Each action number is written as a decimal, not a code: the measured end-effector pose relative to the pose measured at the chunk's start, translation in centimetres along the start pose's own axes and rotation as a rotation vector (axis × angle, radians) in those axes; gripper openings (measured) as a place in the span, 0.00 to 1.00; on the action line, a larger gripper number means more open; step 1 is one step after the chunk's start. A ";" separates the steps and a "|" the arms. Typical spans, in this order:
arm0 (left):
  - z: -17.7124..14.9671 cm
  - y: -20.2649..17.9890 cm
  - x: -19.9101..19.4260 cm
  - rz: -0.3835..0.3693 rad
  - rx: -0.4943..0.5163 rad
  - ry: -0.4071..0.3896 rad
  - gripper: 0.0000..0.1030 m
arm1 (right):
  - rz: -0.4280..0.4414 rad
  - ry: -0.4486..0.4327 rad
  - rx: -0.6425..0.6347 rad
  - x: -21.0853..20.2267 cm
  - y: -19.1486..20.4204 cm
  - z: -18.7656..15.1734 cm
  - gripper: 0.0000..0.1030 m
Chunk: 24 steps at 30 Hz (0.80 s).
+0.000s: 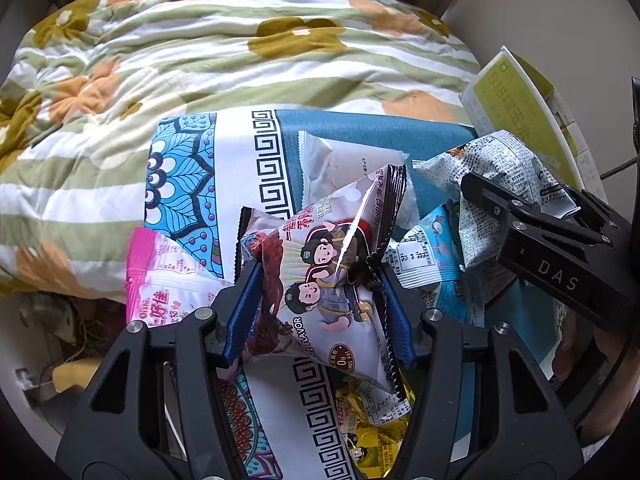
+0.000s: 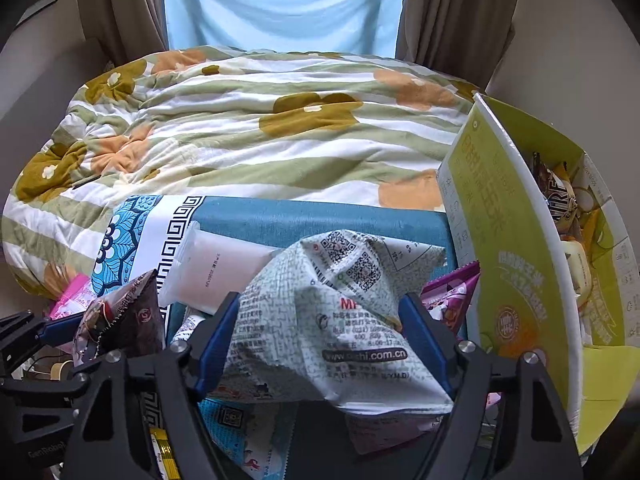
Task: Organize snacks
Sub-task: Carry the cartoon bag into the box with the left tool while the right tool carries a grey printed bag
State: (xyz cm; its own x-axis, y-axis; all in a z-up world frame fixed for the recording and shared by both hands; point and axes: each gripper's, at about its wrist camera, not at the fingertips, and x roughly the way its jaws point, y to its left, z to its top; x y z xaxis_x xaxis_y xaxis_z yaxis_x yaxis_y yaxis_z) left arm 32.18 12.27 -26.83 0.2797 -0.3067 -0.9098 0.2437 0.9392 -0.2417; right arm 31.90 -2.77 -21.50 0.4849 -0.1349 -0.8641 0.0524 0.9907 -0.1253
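Observation:
My left gripper (image 1: 318, 286) is shut on a snack packet printed with two cartoon figures (image 1: 332, 276) and holds it above the table; the packet also shows in the right wrist view (image 2: 120, 320). My right gripper (image 2: 320, 340) is shut on a crumpled white packet with grey text and QR codes (image 2: 340, 312), also seen in the left wrist view (image 1: 492, 184). It sits just left of a yellow-green cardboard box (image 2: 508, 248) that holds a few snacks (image 2: 560, 200).
A blue patterned cloth (image 1: 360, 132) covers the table. On it lie a white packet (image 1: 336, 160), a pink packet (image 1: 168, 272), a light-blue packet (image 1: 428, 248), a purple packet (image 2: 452, 300) and yellow wrappers (image 1: 372, 432). A flowered quilt (image 2: 248, 128) lies behind.

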 end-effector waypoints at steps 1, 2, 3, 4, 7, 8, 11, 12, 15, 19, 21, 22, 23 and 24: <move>0.0 -0.1 -0.2 -0.003 -0.002 -0.003 0.52 | 0.003 -0.005 0.004 -0.3 -0.1 0.0 0.72; 0.0 -0.2 -0.4 -0.005 -0.002 -0.008 0.52 | 0.005 -0.010 0.006 -0.5 -0.1 0.1 0.72; 0.1 -0.3 -0.7 -0.007 -0.002 -0.014 0.51 | 0.004 -0.014 0.008 -0.9 -0.1 0.1 0.72; 0.1 -0.5 -1.0 -0.010 -0.001 -0.019 0.51 | 0.005 -0.019 0.009 -1.2 -0.2 0.1 0.72; 0.3 -1.2 -2.2 -0.005 0.009 -0.043 0.51 | 0.015 -0.035 0.015 -2.2 -0.4 0.3 0.72; 0.4 -1.4 -2.6 -0.008 0.010 -0.049 0.51 | 0.022 -0.043 0.016 -2.6 -0.4 0.3 0.72; 0.7 -2.1 -3.9 -0.015 0.014 -0.071 0.51 | 0.028 -0.063 0.013 -3.9 -0.5 0.4 0.72; 0.8 -2.4 -4.4 -0.016 0.018 -0.080 0.51 | 0.033 -0.071 0.015 -4.4 -0.6 0.5 0.72; 1.1 -3.4 -5.9 -0.024 0.028 -0.107 0.51 | 0.045 -0.095 0.022 -6.1 -1.0 0.7 0.72; 1.7 -5.2 -8.2 -0.040 0.034 -0.146 0.51 | 0.055 -0.130 0.035 -8.7 -2.1 1.0 0.72; 2.0 -6.3 -9.4 -0.046 0.047 -0.166 0.51 | 0.066 -0.148 0.056 -10.2 -3.0 1.1 0.72; 2.1 -7.1 -10.0 -0.044 0.060 -0.176 0.51 | 0.068 -0.161 0.064 -10.9 -3.5 1.2 0.72; 2.3 -7.9 -10.7 -0.040 0.075 -0.187 0.51 | 0.070 -0.173 0.072 -11.7 -4.0 1.2 0.72; 2.4 -8.7 -11.3 -0.036 0.090 -0.200 0.51 | 0.075 -0.186 0.082 -12.5 -4.7 1.2 0.72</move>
State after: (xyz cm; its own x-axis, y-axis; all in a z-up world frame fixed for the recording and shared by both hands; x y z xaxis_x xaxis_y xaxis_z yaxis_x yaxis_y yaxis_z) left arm 29.16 7.15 -13.63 0.4461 -0.3727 -0.8137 0.3360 0.9124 -0.2338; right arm 26.64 -5.74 -9.52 0.6422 -0.0628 -0.7640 0.0773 0.9969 -0.0169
